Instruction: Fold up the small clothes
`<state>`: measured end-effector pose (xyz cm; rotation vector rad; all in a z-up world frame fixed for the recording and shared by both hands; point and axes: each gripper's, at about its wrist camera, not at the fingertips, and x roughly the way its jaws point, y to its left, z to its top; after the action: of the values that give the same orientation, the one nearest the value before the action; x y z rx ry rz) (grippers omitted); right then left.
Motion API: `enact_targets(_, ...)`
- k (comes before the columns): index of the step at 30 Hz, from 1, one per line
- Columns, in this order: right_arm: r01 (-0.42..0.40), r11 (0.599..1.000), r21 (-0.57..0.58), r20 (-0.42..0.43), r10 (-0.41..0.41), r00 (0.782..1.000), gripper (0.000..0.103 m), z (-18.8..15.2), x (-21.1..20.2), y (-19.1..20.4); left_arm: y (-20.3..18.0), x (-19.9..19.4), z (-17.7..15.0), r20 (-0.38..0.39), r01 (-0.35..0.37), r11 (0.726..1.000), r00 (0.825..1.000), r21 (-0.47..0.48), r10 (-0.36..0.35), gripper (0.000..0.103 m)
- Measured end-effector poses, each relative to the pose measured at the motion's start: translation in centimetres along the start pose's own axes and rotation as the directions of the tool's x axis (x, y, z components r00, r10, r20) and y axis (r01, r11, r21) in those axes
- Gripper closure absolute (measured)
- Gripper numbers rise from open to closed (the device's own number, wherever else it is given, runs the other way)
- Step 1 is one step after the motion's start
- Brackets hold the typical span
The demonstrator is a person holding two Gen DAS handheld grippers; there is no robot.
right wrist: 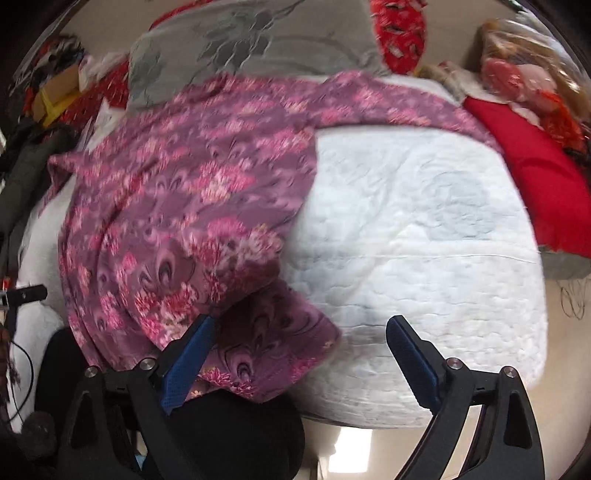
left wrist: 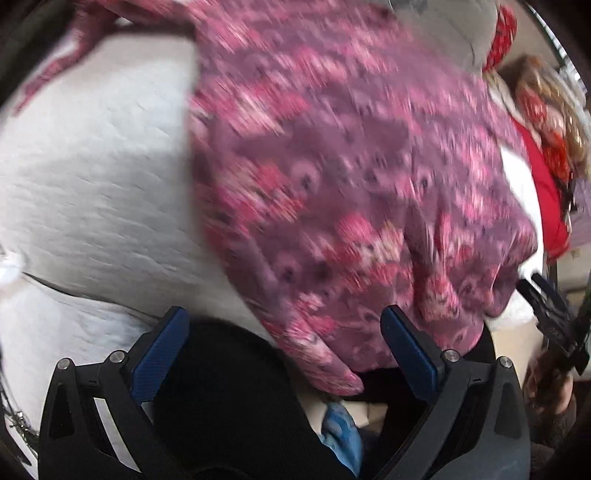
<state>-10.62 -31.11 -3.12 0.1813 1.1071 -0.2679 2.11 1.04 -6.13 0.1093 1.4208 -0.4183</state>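
A purple and pink flowered garment [left wrist: 332,177] lies spread on a white quilted bed [left wrist: 92,177]; its near edge hangs over the bed's front. It also shows in the right wrist view [right wrist: 177,206] on the left half of the bed [right wrist: 424,236], with a long sleeve stretched to the far right. My left gripper [left wrist: 284,332] is open and empty just in front of the garment's near hem. My right gripper [right wrist: 301,332] is open, with the garment's near corner lying between its jaws and against the left finger [right wrist: 192,350]. Both views are blurred.
A grey flowered pillow [right wrist: 251,44] lies at the head of the bed. A red cloth [right wrist: 535,177] and bags [right wrist: 524,74] sit along the right side. Red patterned items [right wrist: 399,33] and clutter [right wrist: 51,92] are at the back. A black round seat [right wrist: 229,435] is below the bed's front edge.
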Motion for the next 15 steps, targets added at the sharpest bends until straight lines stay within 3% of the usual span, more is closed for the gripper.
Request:
enact_targets(2,0.006,0.999,-0.033,-0.033,-0.007,0.999,0.017,-0.2,1.2,0.6,-1.4,1.7,-0.4,-0.056,-0.003,0.999,0.998,0.036,0.005,0.004)
enact_targets(3,-0.008,0.999,-0.049,-0.058,0.006,0.998,0.032,-0.3,1.8,0.9,-1.8,2.2,-0.6,-0.068,-0.001,0.999,0.998,0.047,0.004,0.026)
enact_targets(4,-0.014,0.998,-0.058,-0.076,0.009,0.997,0.04,-0.4,2.2,1.0,-2.3,2.9,-0.8,-0.099,0.012,0.998,0.995,0.067,-0.005,0.066)
enact_targets(6,0.01,0.996,-0.088,-0.095,-0.019,0.995,0.068,-0.6,2.6,1.4,-2.9,3.8,-1.3,-0.161,0.026,0.996,0.987,0.085,-0.012,0.102)
enact_targets(7,0.02,0.994,-0.111,-0.083,-0.029,0.996,0.078,-0.8,2.4,1.5,-2.8,3.7,-1.4,-0.151,0.024,0.996,0.988,0.084,-0.011,0.102)
enact_targets(8,0.0,0.993,-0.121,-0.076,-0.01,0.997,0.1,-0.9,1.9,1.5,-2.8,3.1,-1.6,-0.133,0.023,0.996,0.991,0.091,-0.011,0.102)
enact_targets(12,-0.153,0.987,-0.055,0.002,0.154,0.988,0.1,-0.7,-1.8,0.4,-1.3,-2.3,-2.0,-0.042,0.075,0.994,0.997,0.077,-0.072,0.103)
enact_targets(15,-0.251,0.968,-0.005,0.093,0.25,0.964,0.1,-1.0,-6.7,-1.1,0.6,-7.6,-2.7,0.049,0.075,0.995,0.996,0.066,-0.078,0.103)
